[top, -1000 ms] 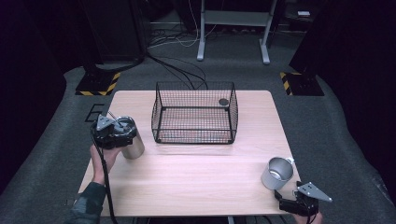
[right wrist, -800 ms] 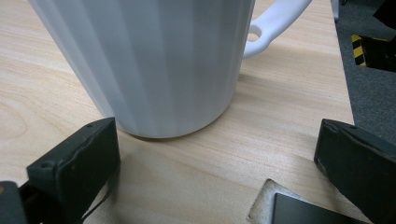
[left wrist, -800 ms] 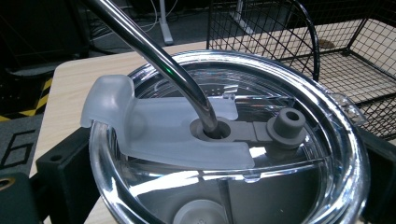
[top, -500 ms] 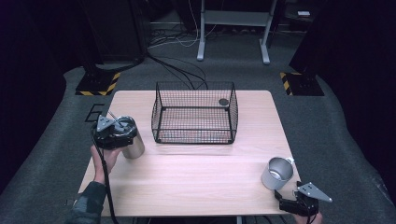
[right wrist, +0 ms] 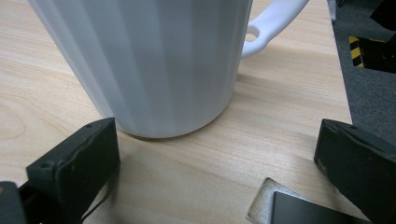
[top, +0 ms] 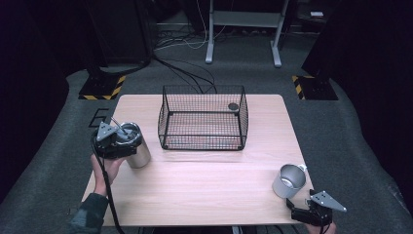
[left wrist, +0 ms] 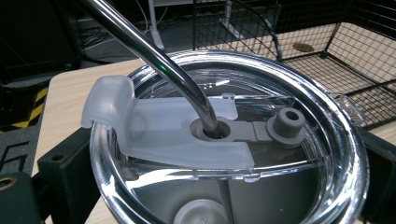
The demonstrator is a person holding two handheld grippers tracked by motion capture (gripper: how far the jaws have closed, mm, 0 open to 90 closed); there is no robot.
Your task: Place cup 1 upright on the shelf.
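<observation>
A: High view first. Where from the wire basket [top: 202, 117]?

B: Steel tumbler [top: 138, 155] upright on the table [top: 204, 185], just off the wire basket's left front corner, with the left gripper [top: 117, 139] down over its top. Mug [top: 290, 180] well out from the wire basket's right front corner, right gripper [top: 301, 208] just behind it, apart.

A: Left gripper view?

B: Close on the clear lid [left wrist: 233, 186] and the metal straw [left wrist: 154, 56] through it, neither legible from above. Black fingers [left wrist: 60, 163] pressed to the rim on both sides, so clamped on the tumbler. Probably stiff and fairly heavy, smooth-walled and slippery; safer to hold low on the steel wall than on a lid that might pop off.

A: Right gripper view?

B: Ribbed pale wall of the mug [right wrist: 149, 60], handle [right wrist: 271, 23] turned away, details lost in the high view. Fingers [right wrist: 79, 158] spread wide with nothing between them. Rigid, likely light; best taken across the body, not by the handle
</observation>
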